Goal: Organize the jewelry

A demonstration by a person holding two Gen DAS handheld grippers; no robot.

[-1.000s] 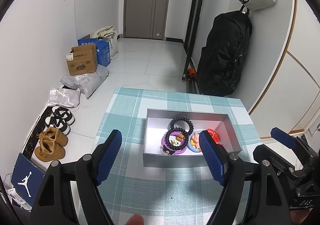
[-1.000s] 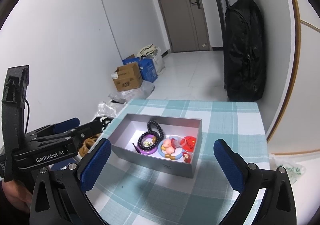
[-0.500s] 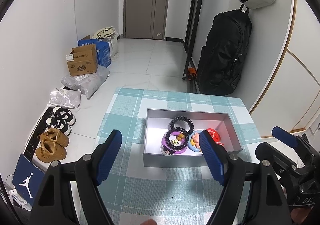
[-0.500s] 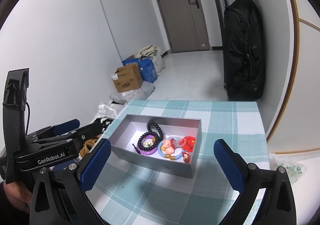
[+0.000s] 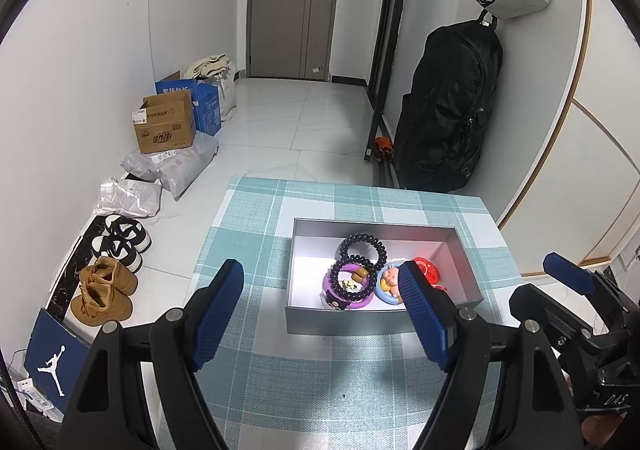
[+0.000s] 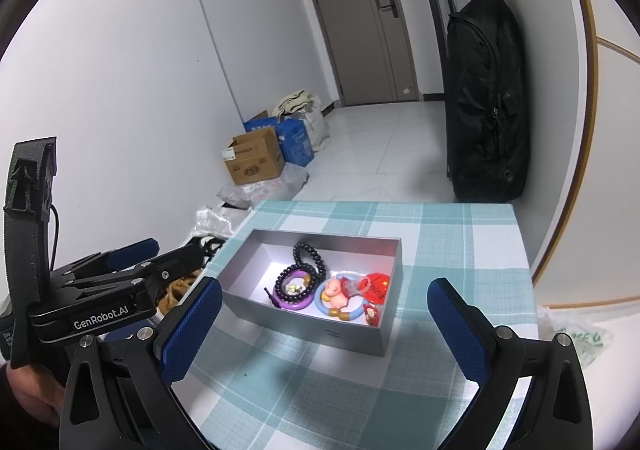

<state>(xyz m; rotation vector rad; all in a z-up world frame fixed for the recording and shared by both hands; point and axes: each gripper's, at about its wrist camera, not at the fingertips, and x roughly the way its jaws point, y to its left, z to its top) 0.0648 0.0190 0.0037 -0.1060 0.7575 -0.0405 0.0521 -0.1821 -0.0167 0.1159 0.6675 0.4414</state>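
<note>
An open grey box stands on the teal checked tablecloth. Inside lie two black bead bracelets, a purple bangle, a blue ring with a pink pig and a red charm. My left gripper hovers open just in front of the box, nothing between its blue pads. My right gripper is likewise open and bare, near the box's front corner. Each gripper shows at the edge of the other's view: the left gripper and the right gripper.
The table's left edge drops to a tiled floor with shoes, plastic parcels and cardboard boxes. A tall black bag leans against the right wall beyond the table. A hand holds the left gripper.
Both grippers and the box stay where they were. A fingertip at the bottom edge of the left wrist view has dropped out of sight.
</note>
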